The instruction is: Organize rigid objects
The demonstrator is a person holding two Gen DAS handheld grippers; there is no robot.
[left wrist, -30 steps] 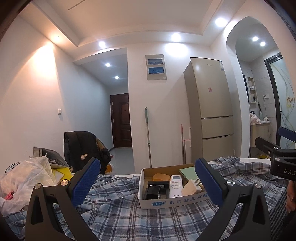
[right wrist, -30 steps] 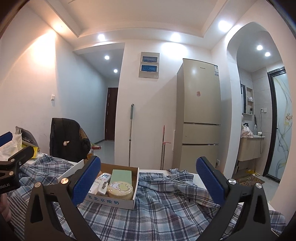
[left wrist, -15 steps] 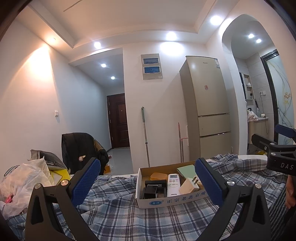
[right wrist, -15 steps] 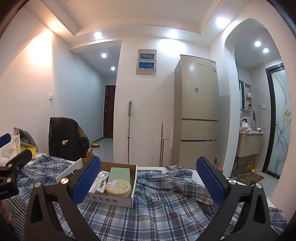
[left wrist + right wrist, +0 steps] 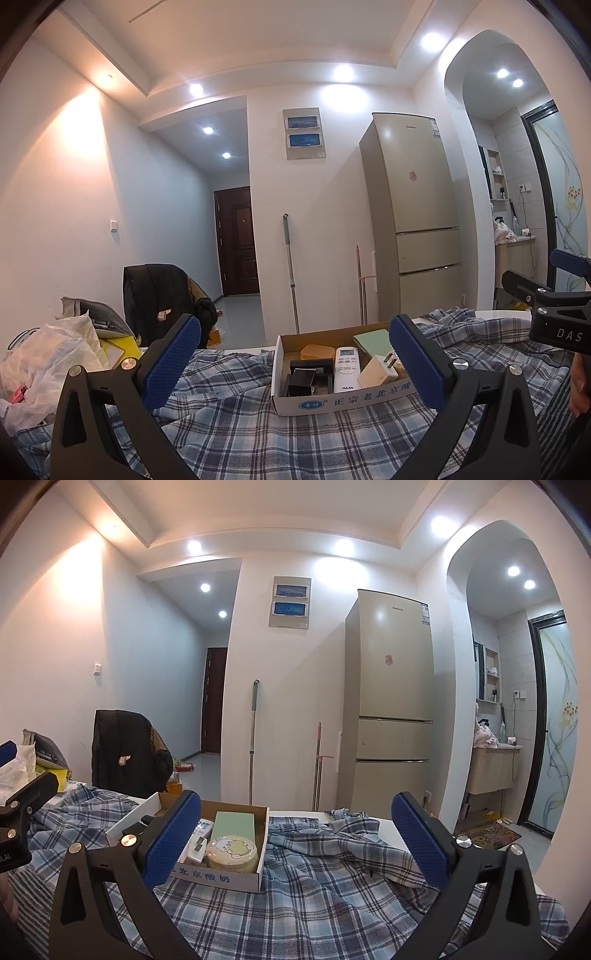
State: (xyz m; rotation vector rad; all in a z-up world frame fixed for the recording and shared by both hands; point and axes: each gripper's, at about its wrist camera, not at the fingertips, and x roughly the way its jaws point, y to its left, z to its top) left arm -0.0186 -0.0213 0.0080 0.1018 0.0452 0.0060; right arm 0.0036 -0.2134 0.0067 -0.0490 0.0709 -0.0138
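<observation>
An open cardboard box [image 5: 351, 402] sits on the blue plaid cloth [image 5: 295, 435]. It holds a white remote [image 5: 347, 369], a beige plug adapter [image 5: 375, 373], black boxes [image 5: 303, 378], an orange block [image 5: 312, 350] and a green booklet [image 5: 371, 341]. My left gripper [image 5: 294, 332] hovers open in front of the box, holding nothing. In the right wrist view the box [image 5: 221, 878] lies left of centre, with a round yellow tin [image 5: 232, 853] and the green booklet [image 5: 234, 823] showing. My right gripper [image 5: 295, 801] is open and empty to the right of the box.
A white plastic bag [image 5: 44, 369] and other clutter lie at the table's left end. Behind it stands a chair with a dark jacket [image 5: 159, 295]. A fridge [image 5: 413, 221] and a mop [image 5: 290, 273] stand against the far wall. Rumpled cloth [image 5: 369, 849] covers the right side.
Both views have shifted only slightly. The grippers stay open and empty, and nothing in the box has moved.
</observation>
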